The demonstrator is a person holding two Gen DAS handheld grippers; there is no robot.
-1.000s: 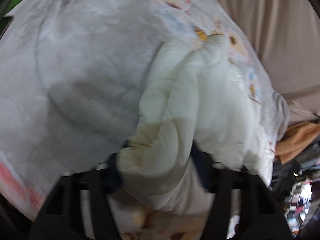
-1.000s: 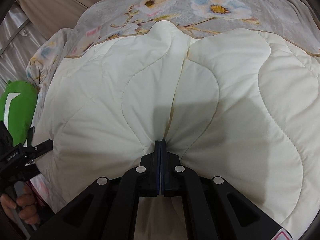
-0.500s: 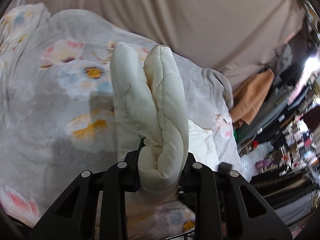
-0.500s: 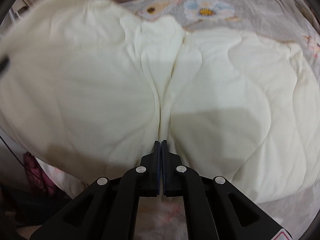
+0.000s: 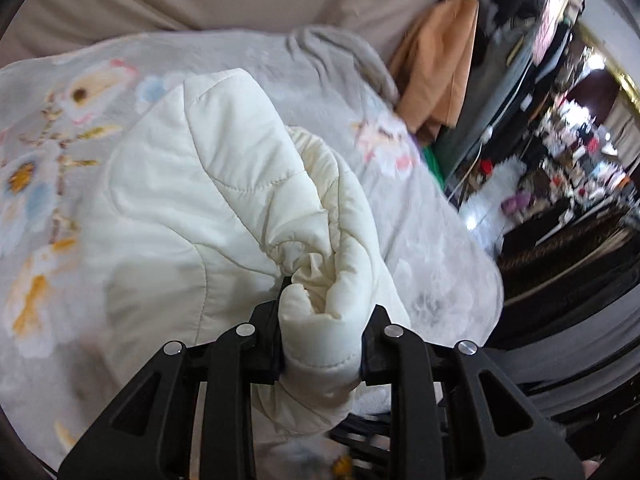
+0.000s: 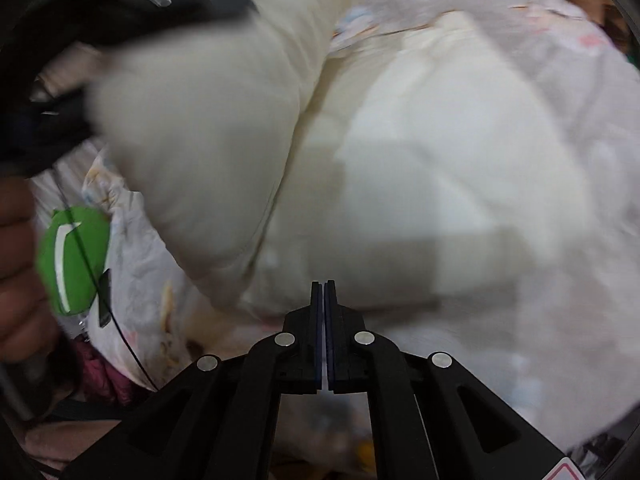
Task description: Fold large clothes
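The cream quilted jacket [image 5: 192, 200] lay on the flowered bed cover [image 5: 420, 240]; over the last second one side had swung across the body, so a fold was underway. Left claw [image 5: 320, 336] gripped a bunched edge. Right claw [image 6: 323, 336] was closed, apparently empty.

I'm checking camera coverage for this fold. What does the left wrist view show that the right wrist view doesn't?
Only the left wrist view shows the left hand-held gripper clamped on a bunched roll of the cream quilted garment, plus an orange cloth and cluttered shelves. Only the right wrist view shows the right hand-held gripper, shut on nothing, and a green object. Both show the garment on the floral blanket.
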